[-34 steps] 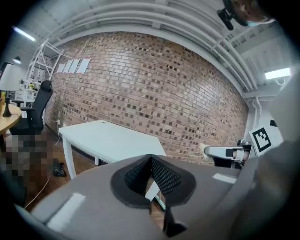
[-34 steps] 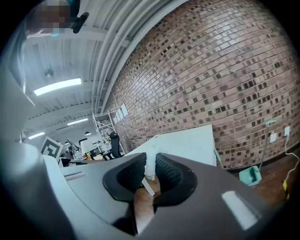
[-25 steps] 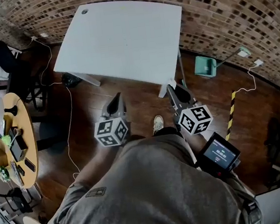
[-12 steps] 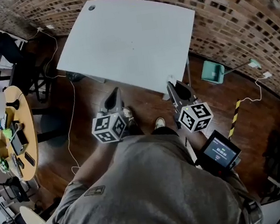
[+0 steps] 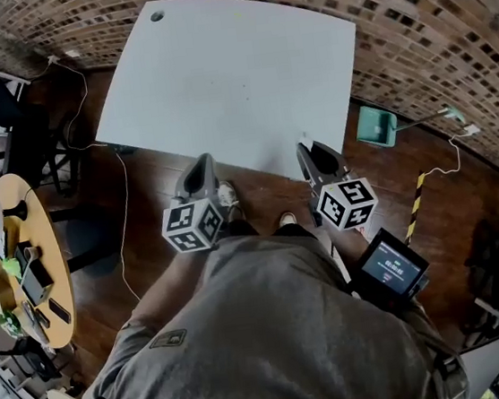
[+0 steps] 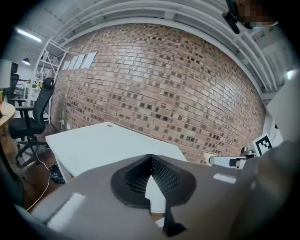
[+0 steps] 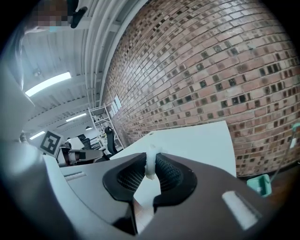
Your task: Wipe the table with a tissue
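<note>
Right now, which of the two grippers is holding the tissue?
The right gripper: a white tissue is pinched between its closed jaws. The left gripper has its jaws shut together with nothing between them.

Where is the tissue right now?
The tissue is pinched between the jaws of the right tool. In the head view it sits on the right, at the near edge of the white table.
</note>
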Tool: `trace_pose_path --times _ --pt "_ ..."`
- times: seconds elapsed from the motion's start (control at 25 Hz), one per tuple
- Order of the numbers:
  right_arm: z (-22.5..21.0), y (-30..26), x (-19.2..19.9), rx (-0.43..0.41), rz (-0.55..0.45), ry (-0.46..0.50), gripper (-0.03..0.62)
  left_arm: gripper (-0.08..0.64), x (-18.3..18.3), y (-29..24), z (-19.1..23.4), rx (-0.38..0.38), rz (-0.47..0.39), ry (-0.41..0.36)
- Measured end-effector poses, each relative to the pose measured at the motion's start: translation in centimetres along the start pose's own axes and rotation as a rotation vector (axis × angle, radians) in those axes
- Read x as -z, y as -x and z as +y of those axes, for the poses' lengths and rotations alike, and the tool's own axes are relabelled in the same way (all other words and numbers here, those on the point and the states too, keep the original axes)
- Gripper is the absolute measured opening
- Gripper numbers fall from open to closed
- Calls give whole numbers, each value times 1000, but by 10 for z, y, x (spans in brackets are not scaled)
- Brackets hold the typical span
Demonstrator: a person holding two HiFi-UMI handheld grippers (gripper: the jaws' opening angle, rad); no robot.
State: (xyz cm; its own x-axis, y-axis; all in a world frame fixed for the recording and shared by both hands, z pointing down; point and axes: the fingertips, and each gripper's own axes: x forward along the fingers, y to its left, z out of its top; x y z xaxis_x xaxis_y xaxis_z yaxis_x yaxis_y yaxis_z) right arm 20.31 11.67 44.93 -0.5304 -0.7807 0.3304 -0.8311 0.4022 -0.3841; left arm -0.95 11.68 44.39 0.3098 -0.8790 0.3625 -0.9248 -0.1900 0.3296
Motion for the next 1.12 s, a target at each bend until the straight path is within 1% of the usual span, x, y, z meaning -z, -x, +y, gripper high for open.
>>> trace_pose_path --times 0.2,0.48,0.6,0.72,0.96,1.12 --pt "7 -41 -2 69 26 -3 71 2 -15 -30 38 59 39 -6" --pt "25 -88 -4 145 47 -1 71 2 -29 -53 89 109 92 -2" --pt "29 -101 -3 170 54 4 71 2 -33 -62 99 137 103 -7" --pt "30 -111 0 186 72 8 71 2 -35 -70 107 147 116 -4" --pt "13 -130 2 199 106 33 72 2 -37 -86 111 146 141 -14" --pt "-1 -143 8 202 150 59 72 2 -36 -92 113 132 158 -23"
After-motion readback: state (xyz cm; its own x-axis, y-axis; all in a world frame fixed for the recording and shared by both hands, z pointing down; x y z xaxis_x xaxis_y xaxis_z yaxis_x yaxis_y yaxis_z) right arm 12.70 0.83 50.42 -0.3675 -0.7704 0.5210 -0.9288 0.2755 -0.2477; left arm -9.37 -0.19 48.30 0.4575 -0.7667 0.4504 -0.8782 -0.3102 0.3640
